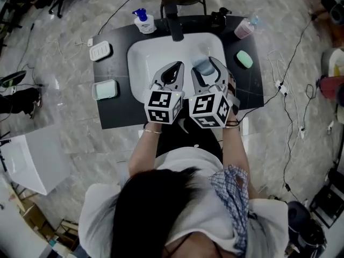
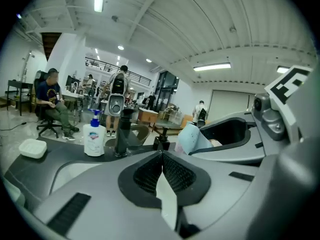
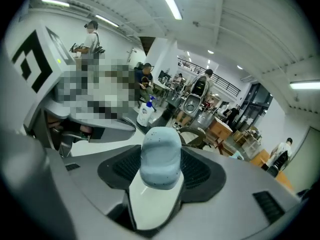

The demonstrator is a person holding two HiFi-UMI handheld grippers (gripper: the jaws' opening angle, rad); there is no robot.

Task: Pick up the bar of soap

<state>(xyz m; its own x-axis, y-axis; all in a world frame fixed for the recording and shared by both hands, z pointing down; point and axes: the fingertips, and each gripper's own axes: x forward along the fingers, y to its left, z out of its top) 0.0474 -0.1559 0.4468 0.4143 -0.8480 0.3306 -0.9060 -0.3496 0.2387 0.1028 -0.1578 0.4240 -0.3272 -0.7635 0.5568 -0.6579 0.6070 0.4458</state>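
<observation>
The bar of soap (image 1: 203, 66) is pale blue with small dark specks. It sits upright between the black ribbed pads of my right gripper (image 1: 207, 67), which is shut on it above the white sink (image 1: 141, 55). In the right gripper view the soap (image 3: 160, 156) fills the gap between the jaws. My left gripper (image 1: 174, 66) hovers just left of the right one; its jaws meet at the tip with nothing between them. From the left gripper view (image 2: 161, 155) the soap (image 2: 192, 139) shows at the right, inside the other gripper.
A black faucet (image 1: 173, 23) rises behind the sink on the dark counter (image 1: 115, 114). A hand-wash pump bottle (image 1: 144, 21), a white soap dish (image 1: 100, 51) and a green dish (image 1: 105, 90) lie to the left. A green soap (image 1: 244, 59) and a pink bottle (image 1: 244, 28) sit at the right.
</observation>
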